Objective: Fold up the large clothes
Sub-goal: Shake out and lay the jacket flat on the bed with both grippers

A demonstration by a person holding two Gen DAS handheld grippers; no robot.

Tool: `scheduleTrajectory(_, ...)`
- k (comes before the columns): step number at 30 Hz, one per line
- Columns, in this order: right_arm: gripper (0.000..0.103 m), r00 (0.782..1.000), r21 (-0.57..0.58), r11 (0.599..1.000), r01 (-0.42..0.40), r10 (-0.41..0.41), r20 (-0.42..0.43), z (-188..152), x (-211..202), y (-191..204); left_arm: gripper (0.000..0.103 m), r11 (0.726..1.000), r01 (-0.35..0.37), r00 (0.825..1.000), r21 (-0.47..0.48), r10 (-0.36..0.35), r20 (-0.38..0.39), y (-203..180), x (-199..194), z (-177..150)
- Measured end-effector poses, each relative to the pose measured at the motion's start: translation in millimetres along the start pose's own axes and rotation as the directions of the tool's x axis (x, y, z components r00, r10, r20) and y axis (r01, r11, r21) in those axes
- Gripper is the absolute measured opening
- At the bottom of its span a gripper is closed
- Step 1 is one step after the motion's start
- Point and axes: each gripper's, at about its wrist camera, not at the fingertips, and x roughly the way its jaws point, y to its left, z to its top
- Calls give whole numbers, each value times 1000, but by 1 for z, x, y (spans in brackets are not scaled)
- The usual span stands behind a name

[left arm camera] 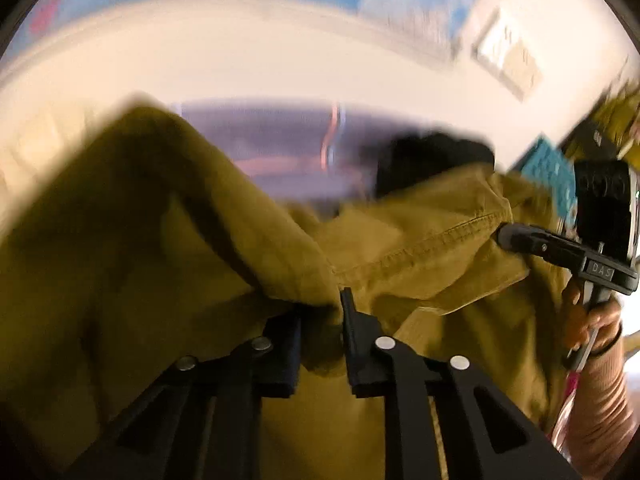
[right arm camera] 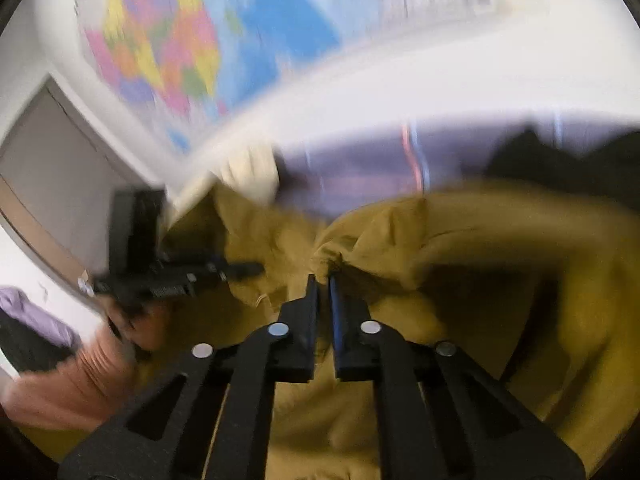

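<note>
Garment: mustard-yellow jacket [left arm camera: 420, 248], bunched and lifted, filling the lower half of both wrist views, its stitched seam toward the right gripper.
Surface beyond: purple bedding [left arm camera: 280, 148], blurred, with a black item [left arm camera: 432, 156] lying on it.
Wall: colourful world map [right arm camera: 168, 40], blurred.
Left gripper [left arm camera: 320, 312]: jaws nearly closed, a fold of the jacket pinched between them.
Right gripper [right arm camera: 323, 280]: jaws closed to a slit on bunched jacket cloth at the tips.
</note>
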Motion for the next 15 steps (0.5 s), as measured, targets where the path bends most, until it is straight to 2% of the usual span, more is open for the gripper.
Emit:
scheduleTrajectory(1, 5, 999, 14, 1000, -17, 16, 48, 17, -8, 0, 13, 1000, 17, 999, -17, -17, 50, 2, -12, 14)
scheduleTrajectory(3, 4, 993, 16, 1000, 7, -9, 120, 46, -16, 0, 10, 999, 32, 989, -38, -27, 142, 4, -32, 40)
scheduleTrajectory(5, 4, 987, 44, 999, 4, -11, 162, 69, -15, -7, 10, 999, 25, 984, -42, -17, 175, 4, -38, 60)
scheduleTrajectory(8, 4, 988, 107, 992, 66, -80, 133, 87, 13, -27, 13, 995, -84, 988, -52, 91, 127, 7, -12, 82)
scheduleTrajectory(10, 6, 984, 139, 982, 131, -146, 100, 87, 34, -42, 14, 991, -120, 990, -62, 124, 69, 13, 9, 84)
scheduleTrajectory(11, 21, 979, 175, 968, 180, -193, 63, 85, 43, -49, 16, 989, -125, 992, -79, 127, 19, 19, 20, 82)
scheduleTrajectory(12, 42, 976, 212, 957, 200, -213, 40, 84, 49, -56, 17, 982, -148, 988, -120, 144, -48, 26, 33, 80)
scheduleTrajectory(14, 53, 983, 217, 963, 162, -176, 50, 79, 40, -56, 22, 976, -138, 988, -169, 125, -85, 37, 38, 73)
scheduleTrajectory(15, 55, 983, 195, 969, 152, -170, 75, 78, 30, -51, 22, 977, -112, 993, -179, 102, -64, 40, 32, 68)
